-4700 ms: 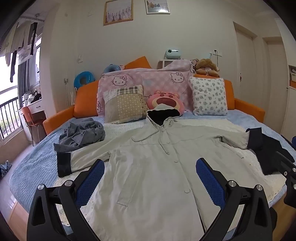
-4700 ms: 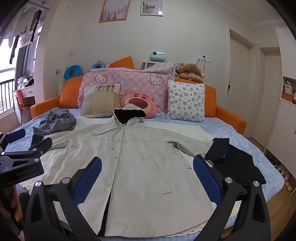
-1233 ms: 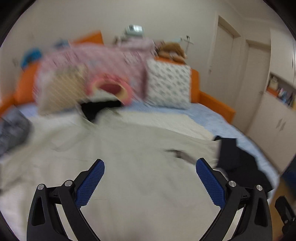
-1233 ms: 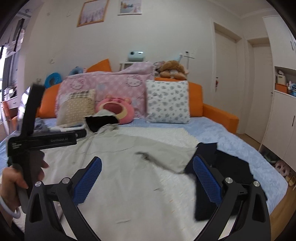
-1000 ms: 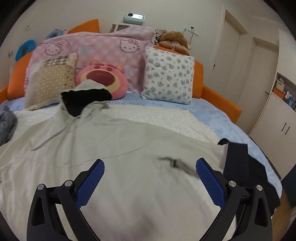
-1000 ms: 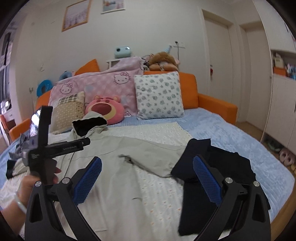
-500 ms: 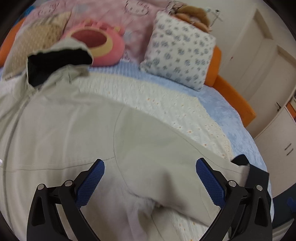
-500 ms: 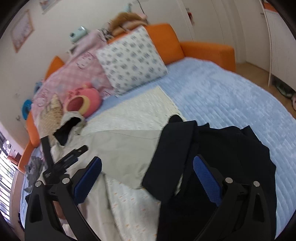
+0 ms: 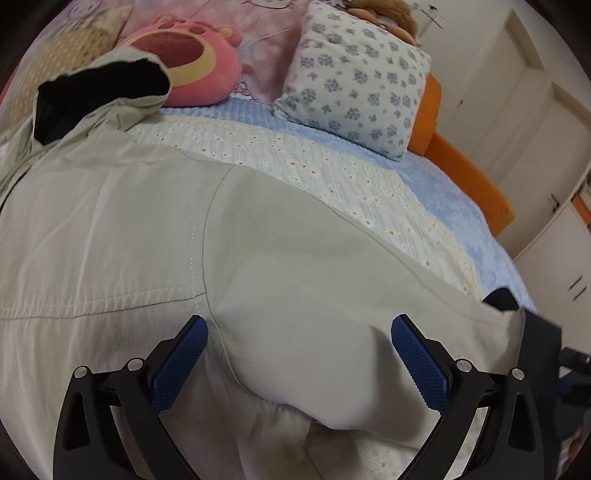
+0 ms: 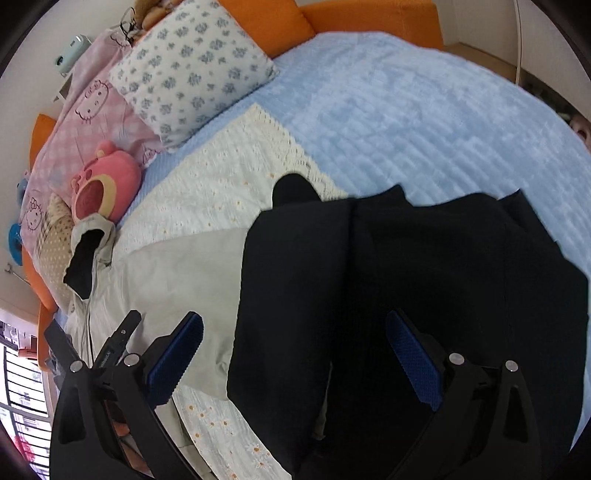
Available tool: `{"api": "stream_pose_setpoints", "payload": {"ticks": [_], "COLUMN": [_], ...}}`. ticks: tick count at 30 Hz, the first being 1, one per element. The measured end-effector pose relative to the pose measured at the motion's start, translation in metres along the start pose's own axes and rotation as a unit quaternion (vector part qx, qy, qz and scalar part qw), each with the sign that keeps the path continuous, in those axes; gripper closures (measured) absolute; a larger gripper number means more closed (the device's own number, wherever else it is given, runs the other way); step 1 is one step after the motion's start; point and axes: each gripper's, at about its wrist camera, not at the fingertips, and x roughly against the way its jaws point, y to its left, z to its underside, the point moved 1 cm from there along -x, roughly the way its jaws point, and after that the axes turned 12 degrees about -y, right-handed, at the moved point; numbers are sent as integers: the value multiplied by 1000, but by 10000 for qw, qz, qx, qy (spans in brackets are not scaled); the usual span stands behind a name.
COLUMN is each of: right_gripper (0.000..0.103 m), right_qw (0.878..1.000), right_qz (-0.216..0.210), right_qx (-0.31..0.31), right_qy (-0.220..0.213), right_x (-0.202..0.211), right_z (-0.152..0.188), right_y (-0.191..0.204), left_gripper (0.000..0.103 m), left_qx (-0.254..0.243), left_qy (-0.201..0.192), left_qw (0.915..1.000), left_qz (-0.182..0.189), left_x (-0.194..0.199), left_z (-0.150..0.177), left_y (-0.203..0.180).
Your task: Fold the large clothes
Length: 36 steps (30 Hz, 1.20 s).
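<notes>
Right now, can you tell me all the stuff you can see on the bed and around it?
Coat: one, pale grey-green with a dark-lined hood, spread flat on the bed.
Black clothing: one pile, black, by the coat's sleeve end, near the bed edge.
Lace cloth: one, cream with small flowers, under the coat.
Bed cover: one, light blue.
Flowered pillow: one, white with blue flowers, at the head of the bed.
Bear cushion: one, pink, behind the hood.
Cat-print blanket: one, pink, behind the pillows.
Bed frame: orange, around the bed.
Left gripper: black with blue pads, open, over the coat's armpit seam.
Right gripper: black with blue pads, open, over the black clothing.
</notes>
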Motion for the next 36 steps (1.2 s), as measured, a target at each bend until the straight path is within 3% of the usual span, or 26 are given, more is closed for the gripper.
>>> {"api": "stream_pose_setpoints", "payload": {"ticks": [4,7,8,11,12,15,20,26,28,36], "right_gripper": [14,35,47,63,71,81,86,89,90,93], "right_qw": [9998,9994,9993,9990,9989,9987,9985,9960,9940,9786], "right_qz": [97,226,246,347,372,398,364,349,309,-11], "right_qx": [159,264,271,248,250,291,401,752,955,1845], "right_qy": [71,92,104,113,107,102,-18,-340,-443,-907], "right_x": [-6,-9,-10,-12,-12,-8,11,38,47,89], "right_z": [4,6,5,3,3,1,-10,-31,-42,-71], "right_y": [10,17,17,17,18,21,36,85,114,257], "left_gripper": [3,3,3,5,8,23,32,46,56,58], "left_qx": [-276,-333,-322,-234,-151,162,321,704,783,476], "left_qy": [-79,-122,-143,-271,-338,-489,-440,-319,-324,-396], "left_qw": [9996,9993,9994,9994,9993,9986,9984,9961,9956,9978], "left_qz": [-50,-69,-56,17,37,65,132,428,410,239], "left_x": [-2,-2,-2,2,4,10,12,26,30,29], "left_z": [6,8,8,10,10,9,8,15,19,31], "left_y": [-2,-2,-2,3,6,17,24,32,35,30]}}
